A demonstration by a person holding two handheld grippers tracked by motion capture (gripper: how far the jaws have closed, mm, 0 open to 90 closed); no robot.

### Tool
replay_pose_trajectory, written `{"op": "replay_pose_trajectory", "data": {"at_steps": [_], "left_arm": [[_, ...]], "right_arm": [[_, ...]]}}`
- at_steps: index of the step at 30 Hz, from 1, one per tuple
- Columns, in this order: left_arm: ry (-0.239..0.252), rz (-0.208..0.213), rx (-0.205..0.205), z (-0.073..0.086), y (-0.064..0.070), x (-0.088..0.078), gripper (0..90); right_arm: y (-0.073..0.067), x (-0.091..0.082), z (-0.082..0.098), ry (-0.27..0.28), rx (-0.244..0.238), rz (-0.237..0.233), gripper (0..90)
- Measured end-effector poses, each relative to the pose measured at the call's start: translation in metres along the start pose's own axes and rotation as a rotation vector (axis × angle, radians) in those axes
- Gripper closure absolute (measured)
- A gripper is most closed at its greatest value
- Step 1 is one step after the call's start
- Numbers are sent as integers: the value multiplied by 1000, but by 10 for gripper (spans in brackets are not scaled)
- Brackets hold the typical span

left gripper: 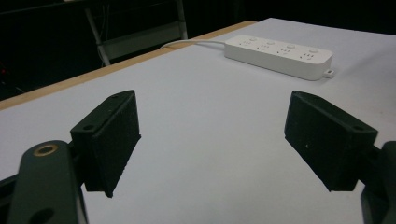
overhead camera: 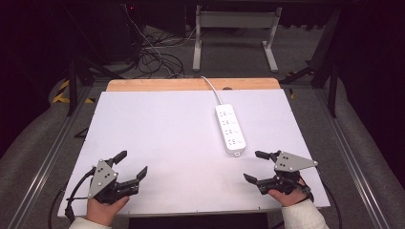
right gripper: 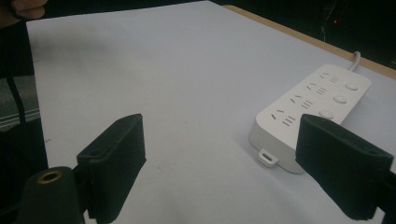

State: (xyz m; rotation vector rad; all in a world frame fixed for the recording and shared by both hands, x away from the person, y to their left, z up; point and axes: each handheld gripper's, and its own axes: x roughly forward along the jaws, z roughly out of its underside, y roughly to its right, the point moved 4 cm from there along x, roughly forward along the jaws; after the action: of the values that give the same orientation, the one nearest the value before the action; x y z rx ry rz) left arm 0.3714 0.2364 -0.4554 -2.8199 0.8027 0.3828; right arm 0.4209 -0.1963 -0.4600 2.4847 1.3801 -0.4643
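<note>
A white power strip lies on the white table top, right of centre, its cable running off the far edge. My left gripper rests near the front left corner, held by a hand, jaws wide apart and empty. My right gripper sits at the front right, just short of the strip's near end, also open with nothing between the jaws. In the left gripper view the power strip lies far ahead beyond my gripper. In the right gripper view the power strip lies close ahead on the right of my gripper.
A wooden strip edges the table's far side. Beyond it on the floor stand a white table frame and tangled cables. Metal rails run along both sides of the table.
</note>
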Motion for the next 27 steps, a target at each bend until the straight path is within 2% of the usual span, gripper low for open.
{"op": "replay_pose_trajectory", "data": {"at_steps": [2,6,8,12,21,25,27], "left_arm": [[-3,11,-17,0,0,1,181],[-8,15,-16,0,0,1,182],[-9,5,-5,0,-1,0,183],[-2,-15,17,0,-1,0,184],[-7,-17,8,1,0,0,190],[-10,-15,8,1,0,0,200],[-11,-14,7,1,0,0,200]], "right_arm": [[1,-1,0,-1,6,-1,161],[0,0,-1,0,22,-5,158],[-1,3,-2,-24,12,2,133],[0,2,-4,-15,7,20,94],[1,0,-9,-13,-12,36,83],[0,2,-13,-29,-21,20,108],[1,4,-15,-33,-9,2,113]]}}
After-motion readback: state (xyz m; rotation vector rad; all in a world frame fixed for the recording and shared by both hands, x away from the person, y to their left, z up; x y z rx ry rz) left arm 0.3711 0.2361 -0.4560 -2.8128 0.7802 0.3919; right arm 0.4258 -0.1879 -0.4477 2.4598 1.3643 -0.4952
